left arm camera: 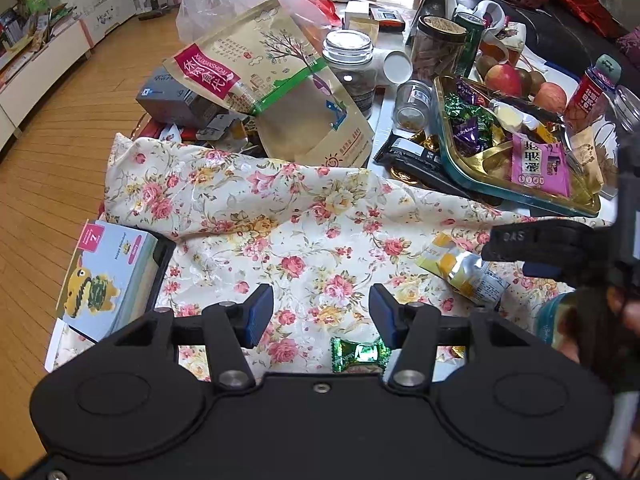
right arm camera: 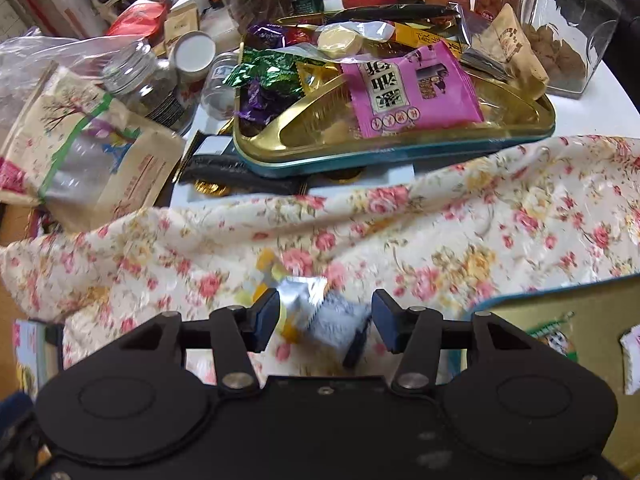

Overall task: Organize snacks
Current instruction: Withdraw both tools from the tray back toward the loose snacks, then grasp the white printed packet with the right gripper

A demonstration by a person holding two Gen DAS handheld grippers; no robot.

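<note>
We are holding both hand-held grippers, left [left arm camera: 321, 312] and right [right arm camera: 326, 316], spread; a blurred, seemingly foil sachet [right arm camera: 304, 300] is lying between the right's fingers, near the crowded gold tray [right arm camera: 400, 148].

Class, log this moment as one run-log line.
left tool: open, above green candy | right tool: open, around yellow-silver packet | gold tray: holds snacks
</note>
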